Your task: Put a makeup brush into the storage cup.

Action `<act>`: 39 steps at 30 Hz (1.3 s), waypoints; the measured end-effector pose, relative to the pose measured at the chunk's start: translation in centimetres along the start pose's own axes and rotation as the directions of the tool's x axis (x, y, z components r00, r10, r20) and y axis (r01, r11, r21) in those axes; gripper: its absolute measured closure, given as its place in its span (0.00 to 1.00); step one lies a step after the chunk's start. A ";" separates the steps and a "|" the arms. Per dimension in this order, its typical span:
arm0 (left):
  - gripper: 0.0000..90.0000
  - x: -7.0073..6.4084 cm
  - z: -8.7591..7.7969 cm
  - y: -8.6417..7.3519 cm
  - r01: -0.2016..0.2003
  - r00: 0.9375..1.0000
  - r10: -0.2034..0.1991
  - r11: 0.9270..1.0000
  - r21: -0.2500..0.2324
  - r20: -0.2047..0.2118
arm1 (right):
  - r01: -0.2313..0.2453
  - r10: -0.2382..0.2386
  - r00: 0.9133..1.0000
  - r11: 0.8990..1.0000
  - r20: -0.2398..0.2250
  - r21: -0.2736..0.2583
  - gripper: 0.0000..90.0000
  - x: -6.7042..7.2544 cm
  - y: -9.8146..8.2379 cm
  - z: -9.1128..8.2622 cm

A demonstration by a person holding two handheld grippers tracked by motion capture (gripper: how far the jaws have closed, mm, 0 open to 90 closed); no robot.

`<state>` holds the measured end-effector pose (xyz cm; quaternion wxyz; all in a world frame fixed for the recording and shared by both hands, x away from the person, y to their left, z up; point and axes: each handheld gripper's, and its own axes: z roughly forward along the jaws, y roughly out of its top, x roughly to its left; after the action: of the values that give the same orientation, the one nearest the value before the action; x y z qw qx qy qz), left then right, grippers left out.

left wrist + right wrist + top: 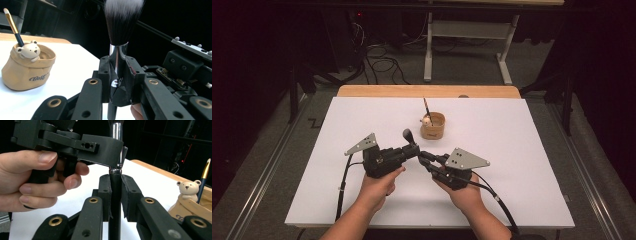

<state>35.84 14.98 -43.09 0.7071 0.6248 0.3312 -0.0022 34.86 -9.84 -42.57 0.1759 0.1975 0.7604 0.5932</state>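
A makeup brush point(407, 135) with a dark fluffy head, a silver ferrule point(117, 58) and a black handle point(115, 202) stands upright between both grippers, above the white table's middle. My left gripper point(414, 150) is shut on the ferrule, with its pads point(104, 72) pressing from both sides. My right gripper point(425, 156) is shut on the black handle just below; its pads point(104, 195) squeeze the handle. The two gripper tips meet nose to nose. In the right gripper view the left gripper point(100, 147) sits directly above my jaws, held by a hand point(37, 177).
A tan fabric pot point(432, 126) with a small bear figure point(29, 50) on its rim stands behind the grippers, holding a thin gold-tipped brush point(13, 27). The white sheet point(522, 150) covers a wooden table point(427, 91). Cables and a metal stand lie on the floor beyond.
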 end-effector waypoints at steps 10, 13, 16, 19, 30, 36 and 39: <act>0.86 -0.3 0.0 0.0 -0.045 0.999 0.045 0.999 0.014 -0.030 | -0.014 0.014 1.000 1.000 -0.017 0.016 0.88 -0.1 0.0 0.1; 0.86 -0.4 -0.2 0.2 -0.061 0.997 0.062 0.998 0.015 -0.046 | -0.019 0.020 1.000 1.000 -0.019 0.023 0.86 -0.3 0.0 0.0; 0.86 -0.4 -0.4 0.4 -0.069 0.996 0.070 0.997 0.017 -0.058 | -0.032 0.033 0.999 0.999 -0.029 0.037 0.83 -0.3 0.0 0.0; 0.86 -0.5 -0.5 0.4 -0.092 0.993 0.094 0.995 0.031 -0.071 | -0.027 0.029 0.999 0.999 -0.037 0.045 0.80 -0.4 -0.1 0.1; 0.86 -1.3 0.2 0.3 -0.185 0.973 0.202 0.972 0.145 -0.110 | -0.019 0.025 0.998 0.993 -0.051 0.116 0.74 -0.4 -0.5 0.5; 0.86 -1.5 0.5 0.1 -0.206 0.966 0.230 0.960 0.191 -0.114 | -0.004 0.013 0.998 0.990 -0.059 0.138 0.73 -0.3 -0.8 0.7; 0.86 -1.6 0.6 0.0 -0.217 0.963 0.245 0.954 0.207 -0.116 | -0.012 0.021 0.998 0.989 -0.057 0.145 0.73 -0.3 -0.9 0.8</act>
<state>34.87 13.83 -42.32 0.6137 0.7233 0.3028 0.0926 35.46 -9.49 -43.62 0.1339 0.1986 0.8046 0.5434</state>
